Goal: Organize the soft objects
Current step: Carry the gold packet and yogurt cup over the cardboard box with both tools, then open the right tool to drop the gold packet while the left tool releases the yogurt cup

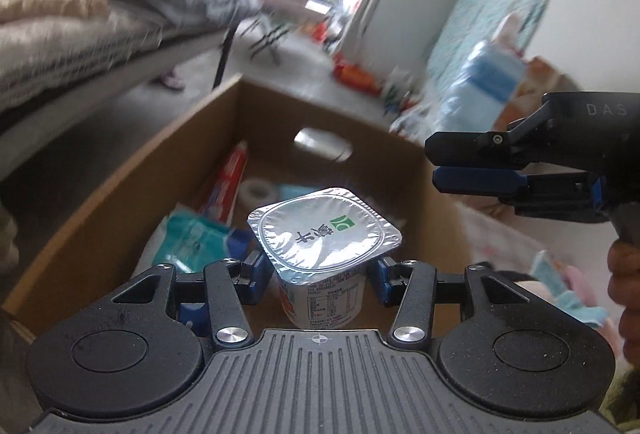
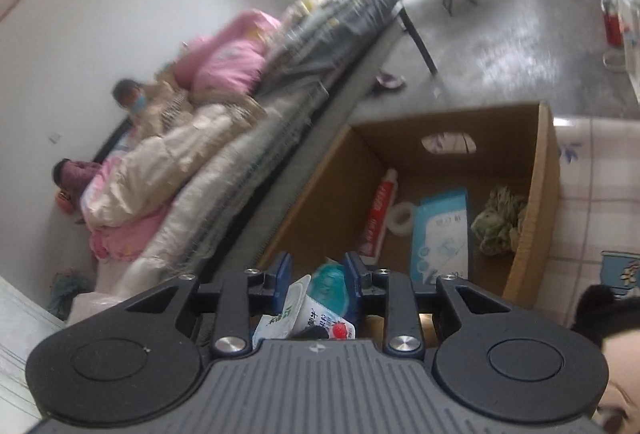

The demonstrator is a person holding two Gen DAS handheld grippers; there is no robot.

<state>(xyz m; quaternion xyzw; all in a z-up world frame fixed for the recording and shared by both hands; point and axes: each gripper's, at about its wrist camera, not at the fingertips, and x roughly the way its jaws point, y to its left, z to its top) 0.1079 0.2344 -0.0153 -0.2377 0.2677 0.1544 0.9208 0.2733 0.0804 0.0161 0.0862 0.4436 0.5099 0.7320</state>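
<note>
My left gripper (image 1: pixel 320 276) is shut on a yogurt cup (image 1: pixel 325 234) with a silver foil lid and holds it upright over the open cardboard box (image 1: pixel 132 170). The box holds a red toothpaste tube (image 1: pixel 228 180), a tape roll (image 1: pixel 256 194) and a teal packet (image 1: pixel 188 240). My right gripper (image 1: pixel 434 164) shows at the right above the box rim, its jaws nearly together. In the right wrist view the right gripper (image 2: pixel 318 274) is partly open and empty; the yogurt cup (image 2: pixel 308 318) sits below it, over the box (image 2: pixel 536 202).
The box also holds a blue wipes pack (image 2: pixel 440 230) and a greenish cloth bundle (image 2: pixel 500 220). A bed (image 2: pixel 224 154) with pink and cream bedding lies left of the box. A tiled cloth surface (image 2: pixel 596 194) lies to the right. Clutter stands on the grey floor beyond.
</note>
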